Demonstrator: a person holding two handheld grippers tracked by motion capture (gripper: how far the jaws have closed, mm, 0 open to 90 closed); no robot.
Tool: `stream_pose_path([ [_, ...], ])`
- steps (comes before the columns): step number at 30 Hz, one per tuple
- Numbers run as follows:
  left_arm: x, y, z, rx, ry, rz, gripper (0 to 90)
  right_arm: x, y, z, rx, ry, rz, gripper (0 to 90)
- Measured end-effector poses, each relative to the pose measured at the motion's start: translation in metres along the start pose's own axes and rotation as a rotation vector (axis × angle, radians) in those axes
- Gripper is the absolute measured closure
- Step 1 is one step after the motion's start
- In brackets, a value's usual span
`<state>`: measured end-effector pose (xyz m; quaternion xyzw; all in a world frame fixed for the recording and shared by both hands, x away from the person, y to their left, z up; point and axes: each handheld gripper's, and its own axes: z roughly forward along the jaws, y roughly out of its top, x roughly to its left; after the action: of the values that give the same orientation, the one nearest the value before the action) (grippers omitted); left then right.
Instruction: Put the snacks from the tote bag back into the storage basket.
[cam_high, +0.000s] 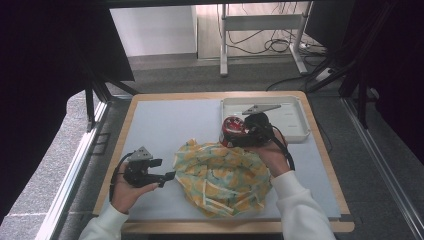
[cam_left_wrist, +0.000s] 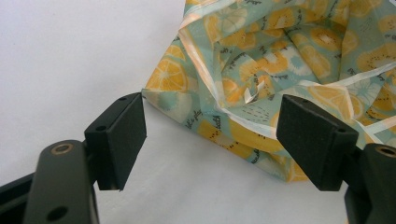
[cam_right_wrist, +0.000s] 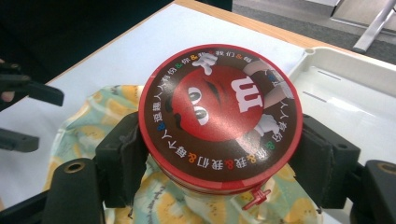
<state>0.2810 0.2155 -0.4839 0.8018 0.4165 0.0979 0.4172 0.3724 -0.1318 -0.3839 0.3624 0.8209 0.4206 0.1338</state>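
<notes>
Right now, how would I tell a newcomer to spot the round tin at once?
Start at the white tray at the table's far right corner. Just in front of it, above the crumpled fruit-print bag, the right gripper clamps a round tin by its sides. Its red-rimmed brown lid with a red cartoon candy face sets it apart.

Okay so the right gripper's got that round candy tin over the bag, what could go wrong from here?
1. The round tin is pinched only at its curved sides by the right gripper; it might slip or twist out.
2. The left gripper is open beside the fruit-print bag, not holding it, so the crumpled opening may collapse or shift.
</notes>
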Motion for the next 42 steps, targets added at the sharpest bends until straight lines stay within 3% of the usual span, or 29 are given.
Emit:
stream_pose_path([
  [15,0.0,-0.001,0.001,0.002,-0.003,-0.004,24.3,-0.023,0.01,0.016,0.008,-0.04,0.053,26.0],
  [24,0.0,-0.001,0.0,0.003,-0.001,-0.003,24.4,-0.034,0.018,0.017,0.007,-0.078,0.058,26.0],
  [42,0.001,-0.001,0.0,0.004,-0.001,-0.001,24.4,-0.063,0.015,0.037,0.016,-0.148,0.102,26.0],
])
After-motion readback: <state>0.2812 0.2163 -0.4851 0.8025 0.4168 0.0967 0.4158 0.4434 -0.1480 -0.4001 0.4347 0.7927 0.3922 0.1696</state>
